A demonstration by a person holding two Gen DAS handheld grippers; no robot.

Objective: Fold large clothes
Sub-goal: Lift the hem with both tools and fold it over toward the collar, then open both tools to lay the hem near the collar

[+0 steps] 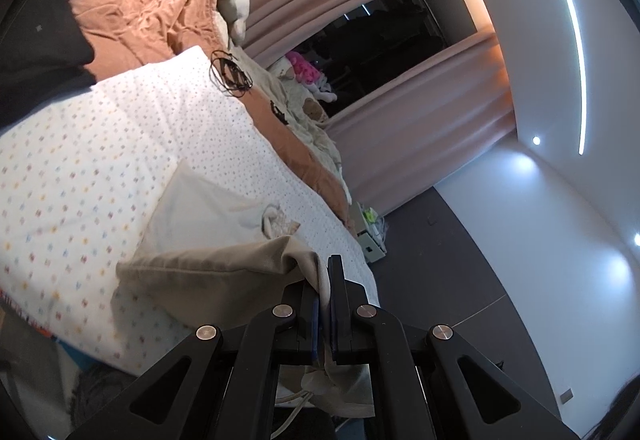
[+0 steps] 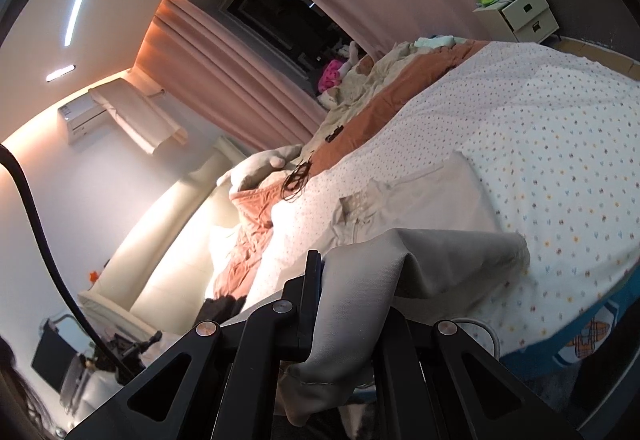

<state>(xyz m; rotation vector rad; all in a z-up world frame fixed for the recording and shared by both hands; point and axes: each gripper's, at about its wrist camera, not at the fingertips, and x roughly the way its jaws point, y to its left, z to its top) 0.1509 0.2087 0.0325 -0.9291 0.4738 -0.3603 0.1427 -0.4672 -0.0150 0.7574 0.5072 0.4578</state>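
A beige garment [image 1: 208, 264] lies on the bed's white dotted cover [image 1: 100, 167], its far part flat and pale, its near edge lifted. My left gripper [image 1: 325, 280] is shut on that lifted edge, and cloth hangs down behind the jaws. In the right wrist view the same beige garment [image 2: 440, 252] drapes over my right gripper [image 2: 332, 280], which is shut on a fold of it; the right finger is hidden under cloth. The garment's flat part [image 2: 420, 195] shows a patterned inner label.
An orange blanket [image 1: 148, 15] and pillows lie at the bed's head, with a coiled black cord [image 1: 230, 73] beside them. Soft toys [image 1: 304, 69] sit by the pink curtains. A cream nightstand [image 2: 520, 13] stands past the bed's side. A dark sleeve [image 1: 36, 51] crosses the left edge.
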